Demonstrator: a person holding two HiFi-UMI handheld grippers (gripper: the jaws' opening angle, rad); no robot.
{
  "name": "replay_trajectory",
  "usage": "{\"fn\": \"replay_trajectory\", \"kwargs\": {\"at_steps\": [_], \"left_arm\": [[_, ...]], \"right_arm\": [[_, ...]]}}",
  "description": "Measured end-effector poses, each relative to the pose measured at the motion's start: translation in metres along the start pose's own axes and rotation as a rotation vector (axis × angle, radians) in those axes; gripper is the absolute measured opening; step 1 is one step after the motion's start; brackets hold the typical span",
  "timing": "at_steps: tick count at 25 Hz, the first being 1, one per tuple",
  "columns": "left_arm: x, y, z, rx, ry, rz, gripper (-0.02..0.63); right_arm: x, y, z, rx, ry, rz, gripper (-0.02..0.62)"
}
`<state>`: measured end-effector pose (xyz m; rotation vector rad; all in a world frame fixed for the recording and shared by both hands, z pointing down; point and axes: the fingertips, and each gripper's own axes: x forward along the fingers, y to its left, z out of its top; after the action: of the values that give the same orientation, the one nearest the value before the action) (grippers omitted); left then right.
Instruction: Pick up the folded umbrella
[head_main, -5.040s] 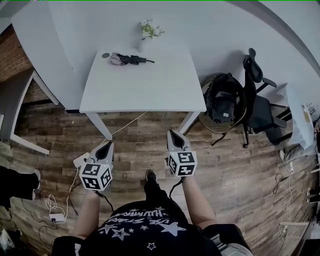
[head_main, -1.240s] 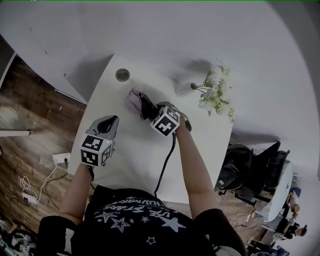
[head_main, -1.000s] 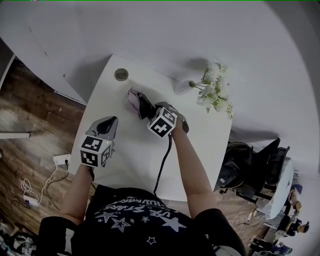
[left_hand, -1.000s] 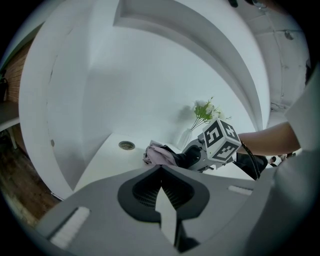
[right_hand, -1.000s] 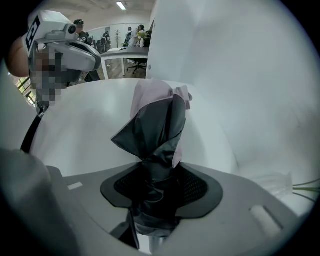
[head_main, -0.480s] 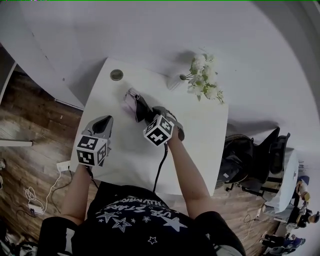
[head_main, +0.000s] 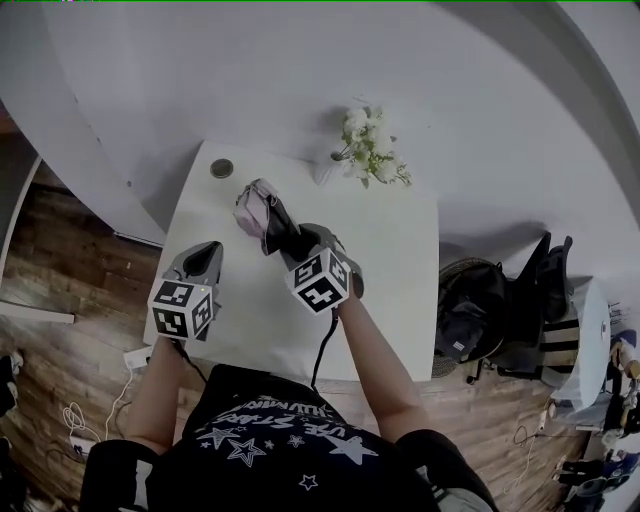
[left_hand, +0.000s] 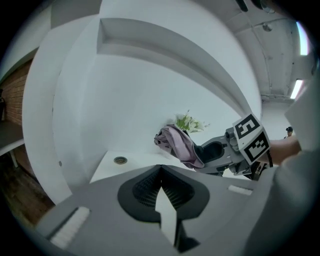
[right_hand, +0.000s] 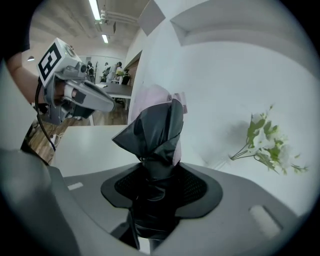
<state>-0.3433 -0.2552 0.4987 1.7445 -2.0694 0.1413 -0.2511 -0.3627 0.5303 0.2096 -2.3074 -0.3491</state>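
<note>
The folded umbrella (head_main: 257, 209), pink and black, hangs in the air above the white table (head_main: 400, 250). My right gripper (head_main: 293, 243) is shut on its black lower end. In the right gripper view the umbrella (right_hand: 155, 130) stands up out of the right gripper (right_hand: 157, 172), its pads pressed on the black fabric. My left gripper (head_main: 207, 255) hovers to the left of it over the table's left side, shut and holding nothing. The left gripper view shows that gripper (left_hand: 160, 170) with its tips together, and beyond it the umbrella (left_hand: 180, 142) in the right gripper (left_hand: 205, 154).
A vase of white flowers (head_main: 365, 150) stands at the table's far edge by the white wall. A small round disc (head_main: 222, 168) lies at the far left corner. A black chair with a bag (head_main: 500, 300) is at the right. Cables (head_main: 75, 420) trail on the wooden floor at the left.
My right gripper has lifted the umbrella off the table and tilted it upward. My left gripper has risen a little too, still shut.
</note>
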Motion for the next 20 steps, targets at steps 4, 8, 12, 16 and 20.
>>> {"fn": "replay_trajectory", "kwargs": {"at_steps": [4, 8, 12, 16, 20], "left_arm": [[-0.013, -0.024, -0.002, 0.029, -0.008, -0.016, 0.003], [-0.028, -0.048, -0.006, 0.043, -0.022, -0.027, 0.003], [-0.044, -0.075, -0.011, 0.051, -0.036, -0.037, 0.003], [-0.063, -0.099, -0.022, 0.067, -0.039, -0.044, 0.003], [-0.084, -0.124, -0.03, 0.081, -0.051, -0.051, 0.003]], "right_arm": [[-0.036, 0.001, 0.002, 0.071, -0.08, -0.031, 0.225], [-0.069, 0.006, -0.004, 0.127, -0.145, -0.06, 0.225], [-0.096, 0.012, -0.02, 0.179, -0.182, -0.078, 0.224], [-0.128, 0.024, -0.035, 0.194, -0.212, -0.101, 0.224], [-0.161, 0.037, -0.048, 0.221, -0.237, -0.13, 0.224]]}}
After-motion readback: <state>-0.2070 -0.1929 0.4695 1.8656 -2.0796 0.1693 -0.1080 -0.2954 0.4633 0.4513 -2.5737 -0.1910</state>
